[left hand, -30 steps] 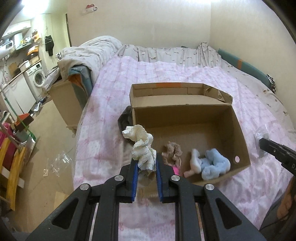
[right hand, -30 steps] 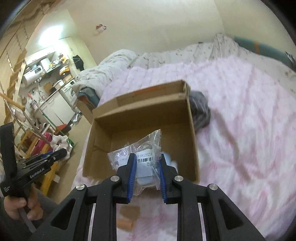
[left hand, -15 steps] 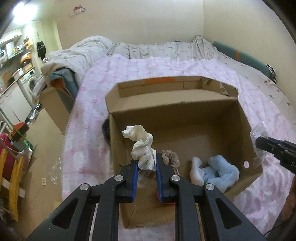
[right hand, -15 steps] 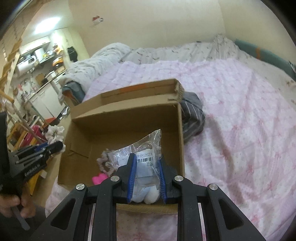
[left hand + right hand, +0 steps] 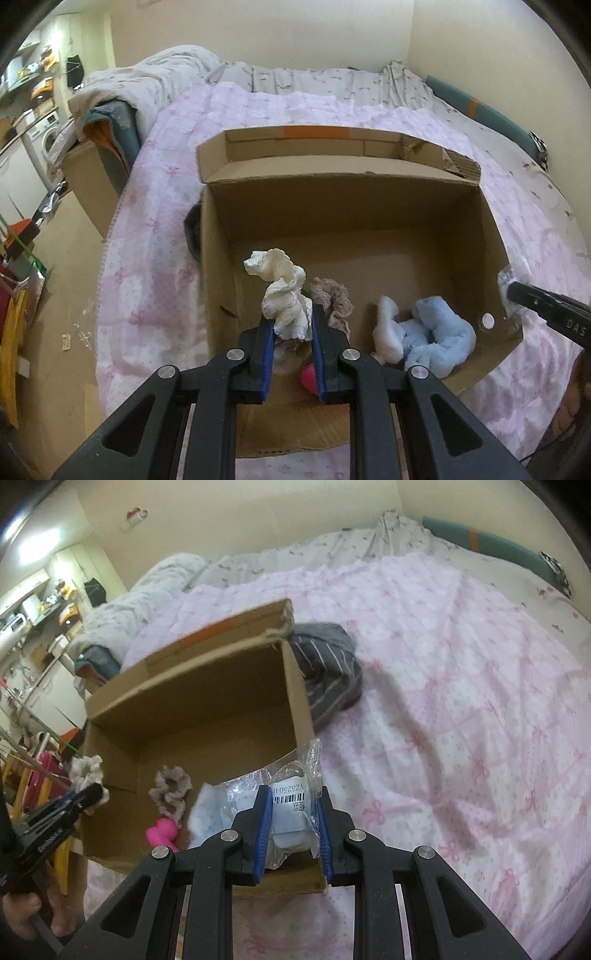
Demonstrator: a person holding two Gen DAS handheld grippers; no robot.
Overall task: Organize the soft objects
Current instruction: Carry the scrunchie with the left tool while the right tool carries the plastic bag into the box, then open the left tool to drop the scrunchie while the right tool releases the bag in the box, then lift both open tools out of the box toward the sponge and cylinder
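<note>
Both grippers have dropped over the cardboard box (image 5: 491,236): left gripper (image 5: 293,328) clamps a cream scrunchie (image 5: 282,295), right gripper (image 5: 294,810) clamps a plastic packet (image 5: 291,794); only the right view shows striped cloth (image 5: 328,664) at one o'clock.

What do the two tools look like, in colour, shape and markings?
Both the left tool and the right tool have black angular frames with triangular cut-outs, silver round bolt heads and blue pads on the inner faces of the fingers. White lettering runs along their sides. No cables or sleeves are visible.
</note>
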